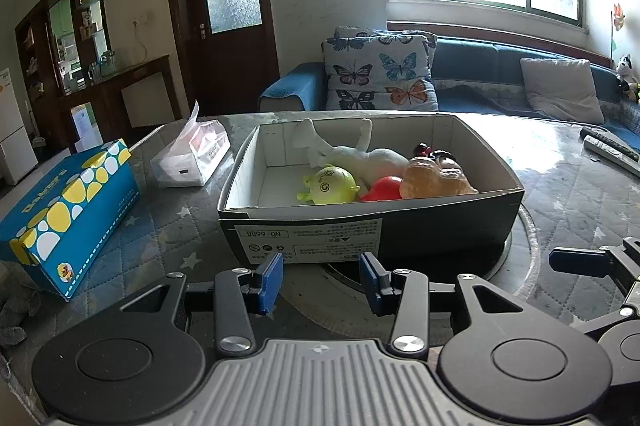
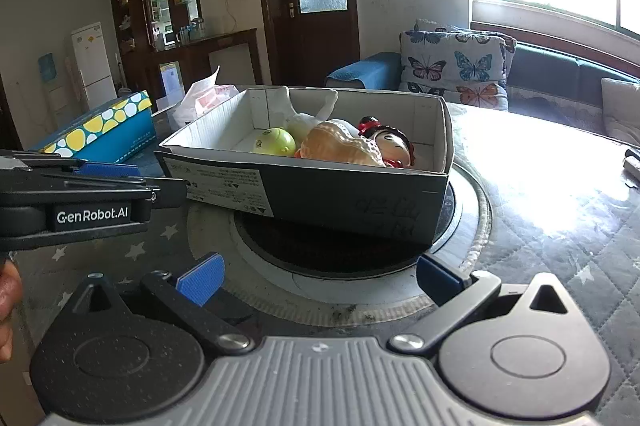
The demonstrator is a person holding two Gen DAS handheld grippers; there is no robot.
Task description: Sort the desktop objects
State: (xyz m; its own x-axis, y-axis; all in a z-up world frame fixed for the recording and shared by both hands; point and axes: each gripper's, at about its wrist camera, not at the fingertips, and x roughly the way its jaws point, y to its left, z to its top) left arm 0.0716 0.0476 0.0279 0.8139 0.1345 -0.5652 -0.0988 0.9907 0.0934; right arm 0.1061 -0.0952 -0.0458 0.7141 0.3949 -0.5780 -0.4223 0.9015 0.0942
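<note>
Left wrist view: we see the shoe box point(image 1: 372, 222) on the bench point(image 1: 168, 226) already holding the toys point(image 1: 384, 170), so sorting looks nearly done. Our left hand-held gripper point(image 1: 320, 280) and right hand-held gripper point(image 2: 320, 278) both gape empty, just short of it. Tissue boxes point(image 1: 72, 202) remain outside.

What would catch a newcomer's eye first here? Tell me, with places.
First, the dark cardboard box in the middle of the table, open-topped and holding toys: a yellow-green ball, a white plush toy and an orange peanut-shaped toy. Left of it lie a blue spotted tissue box and a soft tissue pack. Behind, a butterfly-print pillow leans on the blue sofa.
</note>
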